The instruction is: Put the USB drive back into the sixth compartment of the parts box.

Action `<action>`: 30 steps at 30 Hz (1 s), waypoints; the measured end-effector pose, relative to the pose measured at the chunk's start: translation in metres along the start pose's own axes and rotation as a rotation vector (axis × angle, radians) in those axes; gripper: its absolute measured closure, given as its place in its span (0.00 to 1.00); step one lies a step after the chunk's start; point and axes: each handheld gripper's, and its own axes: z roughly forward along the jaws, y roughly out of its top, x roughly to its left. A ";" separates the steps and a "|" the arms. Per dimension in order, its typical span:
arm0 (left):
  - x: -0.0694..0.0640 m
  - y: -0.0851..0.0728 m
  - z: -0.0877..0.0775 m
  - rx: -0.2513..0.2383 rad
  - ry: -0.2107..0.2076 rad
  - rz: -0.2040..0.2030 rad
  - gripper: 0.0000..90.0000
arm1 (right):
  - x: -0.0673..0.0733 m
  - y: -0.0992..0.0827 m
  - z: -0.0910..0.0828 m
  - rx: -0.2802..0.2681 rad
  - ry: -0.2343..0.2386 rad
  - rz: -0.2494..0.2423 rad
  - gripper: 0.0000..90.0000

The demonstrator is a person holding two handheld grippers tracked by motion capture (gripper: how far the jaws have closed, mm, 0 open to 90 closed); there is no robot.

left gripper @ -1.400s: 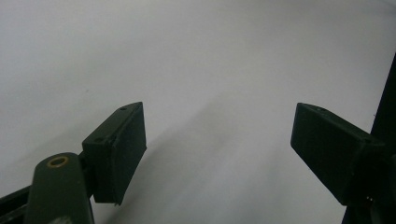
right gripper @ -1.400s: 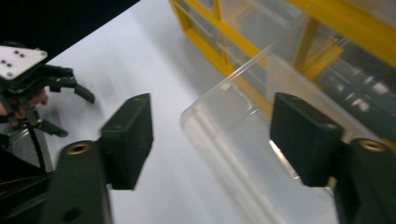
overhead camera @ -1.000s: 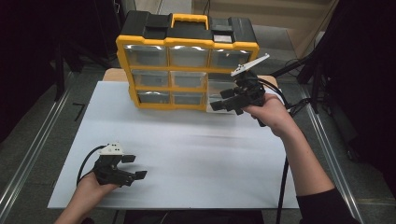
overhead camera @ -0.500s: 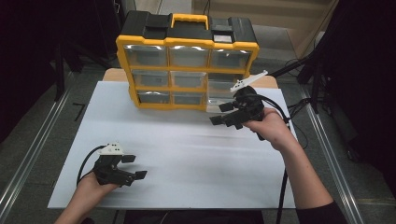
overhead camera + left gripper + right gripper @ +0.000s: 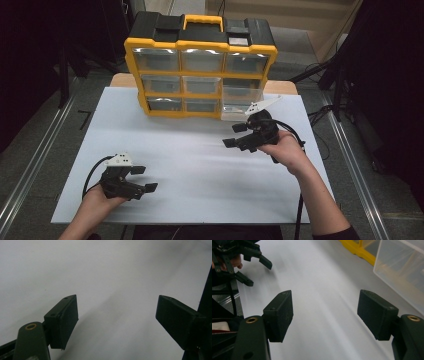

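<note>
A yellow and black organizer (image 5: pixel 200 47) with clear drawers stands at the back of the white table (image 5: pixel 200 165). Its lower right drawer (image 5: pixel 234 113) juts out of the frame. My right gripper (image 5: pixel 234 135) hovers open just in front of that drawer, with nothing between its jaws. In the right gripper view the open gripper (image 5: pixel 325 312) points across the table, with the clear drawer (image 5: pixel 402 272) at the upper right. My left gripper (image 5: pixel 146 179) rests open near the table's front left. Its own view shows the left gripper (image 5: pixel 117 315) with only the white surface behind it.
The organizer's yellow frame (image 5: pixel 359 250) edges the top of the right gripper view. Cables trail from both grippers. Metal rails (image 5: pixel 30 165) run along the table's left and right sides, and dark stands and cables sit at the far right.
My right gripper has come down and back from the organizer's right drawers toward the table's middle right, jaws still open. The left gripper has stayed put.
</note>
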 end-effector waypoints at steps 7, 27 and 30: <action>0.000 0.000 -0.001 -0.005 0.000 0.002 0.21 | 0.000 -0.008 0.007 -0.007 -0.018 0.006 0.30; -0.001 0.001 -0.002 -0.004 -0.002 0.006 0.21 | 0.007 -0.041 0.020 0.017 -0.051 0.029 0.30; 0.000 0.001 -0.001 -0.003 -0.005 0.005 0.21 | 0.008 -0.047 0.023 0.017 -0.050 0.039 0.30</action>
